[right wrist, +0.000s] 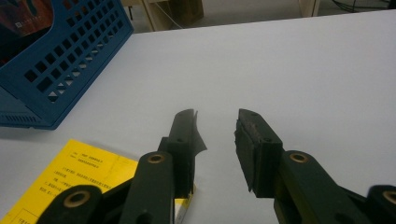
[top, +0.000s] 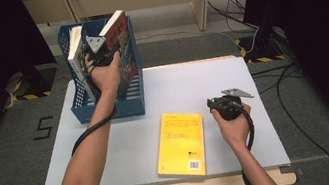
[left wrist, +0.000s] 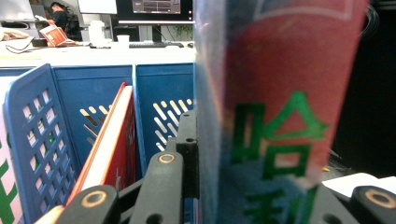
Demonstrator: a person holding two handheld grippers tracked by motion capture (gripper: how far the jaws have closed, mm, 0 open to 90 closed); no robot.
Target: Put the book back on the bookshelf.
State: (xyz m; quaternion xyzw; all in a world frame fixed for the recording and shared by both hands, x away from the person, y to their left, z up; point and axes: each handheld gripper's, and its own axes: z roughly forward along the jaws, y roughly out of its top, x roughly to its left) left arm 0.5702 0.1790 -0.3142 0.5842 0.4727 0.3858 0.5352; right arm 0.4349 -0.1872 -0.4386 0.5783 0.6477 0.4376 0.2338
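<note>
Currently red-covered book (top: pixel 118 34) gripped by left gripper (top: pixel 99 50), jaws clamped on it, held upright over right-hand compartment of blue file rack (top: pixel 109 109). White-spined book (top: pixel 75 51) already standing in left compartment; thin red book (left wrist: pixel 109 140) leaning in slot beside. Right gripper (right wrist: pixel 217 135) idle above white table (top: pixel 259 122), jaws apart, nothing between. Yellow book (top: pixel 181 143) flat on table, near right gripper. Risks: lower edge catching on rack divider if tilted; cover slipping from pads; rack sliding if pushed.
</note>
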